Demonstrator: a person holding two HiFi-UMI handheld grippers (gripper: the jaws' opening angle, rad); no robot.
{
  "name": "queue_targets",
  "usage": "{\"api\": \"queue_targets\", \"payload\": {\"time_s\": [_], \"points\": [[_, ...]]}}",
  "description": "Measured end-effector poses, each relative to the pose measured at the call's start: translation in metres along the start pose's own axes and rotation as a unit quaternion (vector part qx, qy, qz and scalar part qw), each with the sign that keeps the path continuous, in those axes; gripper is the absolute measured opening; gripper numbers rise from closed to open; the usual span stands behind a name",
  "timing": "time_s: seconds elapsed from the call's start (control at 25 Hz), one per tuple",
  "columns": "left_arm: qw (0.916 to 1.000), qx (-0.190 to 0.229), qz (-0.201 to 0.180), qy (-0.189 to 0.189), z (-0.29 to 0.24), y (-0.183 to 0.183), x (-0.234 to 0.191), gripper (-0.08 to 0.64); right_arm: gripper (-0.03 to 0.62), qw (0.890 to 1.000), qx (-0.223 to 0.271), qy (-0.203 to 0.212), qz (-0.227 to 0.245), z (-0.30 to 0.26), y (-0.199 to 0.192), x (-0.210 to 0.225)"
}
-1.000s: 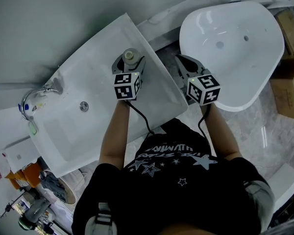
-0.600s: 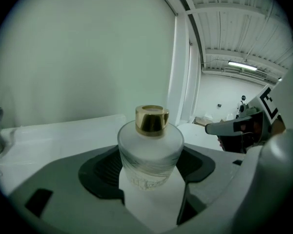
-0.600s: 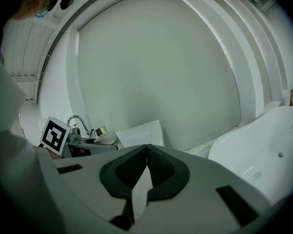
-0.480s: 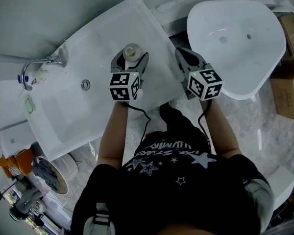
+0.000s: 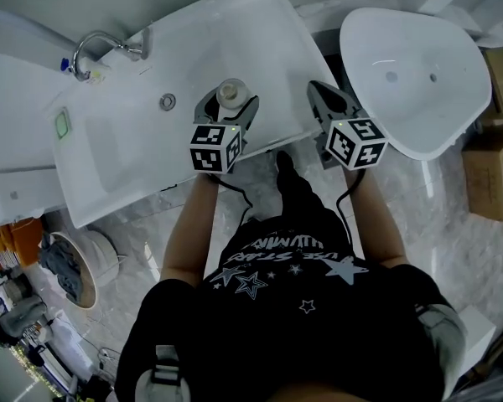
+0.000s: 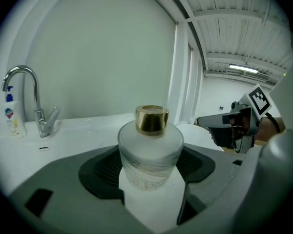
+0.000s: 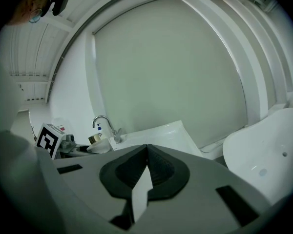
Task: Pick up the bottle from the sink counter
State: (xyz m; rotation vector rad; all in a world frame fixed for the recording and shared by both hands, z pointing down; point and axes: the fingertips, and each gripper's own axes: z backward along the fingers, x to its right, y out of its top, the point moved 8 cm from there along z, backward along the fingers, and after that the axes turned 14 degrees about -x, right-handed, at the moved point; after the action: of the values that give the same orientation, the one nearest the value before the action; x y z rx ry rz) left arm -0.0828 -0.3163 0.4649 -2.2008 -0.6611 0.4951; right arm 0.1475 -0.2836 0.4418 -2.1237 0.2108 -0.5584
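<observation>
Jaws of the left gripper [image 5: 228, 100] are clamped around a frosted bottle [image 6: 150, 152] with a gold cap [image 6: 152, 118], held upright over the near rim of the white sink [image 5: 117, 136]. Jaws of the right gripper [image 5: 317, 90] are pressed together with nothing between them, just beside that rim.

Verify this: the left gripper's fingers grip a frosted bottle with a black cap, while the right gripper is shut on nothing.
Wrong on the cap: it is gold, not black, as the left gripper view shows. The left gripper does grip the frosted bottle, and the right gripper is shut on nothing.
</observation>
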Motion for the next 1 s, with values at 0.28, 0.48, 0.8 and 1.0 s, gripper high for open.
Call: {"api": "queue_targets", "payload": {"time_s": [0.28, 0.48, 0.8, 1.0], "points": [[0.9998, 0.017, 0.004, 0.010, 0.059, -0.031, 0.013, 0.339, 0.006, 1.000, 0.000, 0.017, 0.026, 0.030, -0.018, -0.050], [0.9996, 0.026, 0.003, 0.004, 0.093, -0.051, 0.026, 0.339, 0.006, 0.999, 0.011, 0.004, 0.030, 0.051, -0.030, -0.074], [0.9992, 0.041, 0.000, 0.000, 0.138, -0.076, 0.040, 0.339, 0.006, 0.999, 0.013, 0.001, 0.034, 0.078, -0.053, -0.103], [0.9988, 0.047, -0.002, -0.011, 0.158, -0.089, 0.042, 0.339, 0.006, 0.999, 0.013, -0.005, 0.049, 0.088, -0.061, -0.123]]}}
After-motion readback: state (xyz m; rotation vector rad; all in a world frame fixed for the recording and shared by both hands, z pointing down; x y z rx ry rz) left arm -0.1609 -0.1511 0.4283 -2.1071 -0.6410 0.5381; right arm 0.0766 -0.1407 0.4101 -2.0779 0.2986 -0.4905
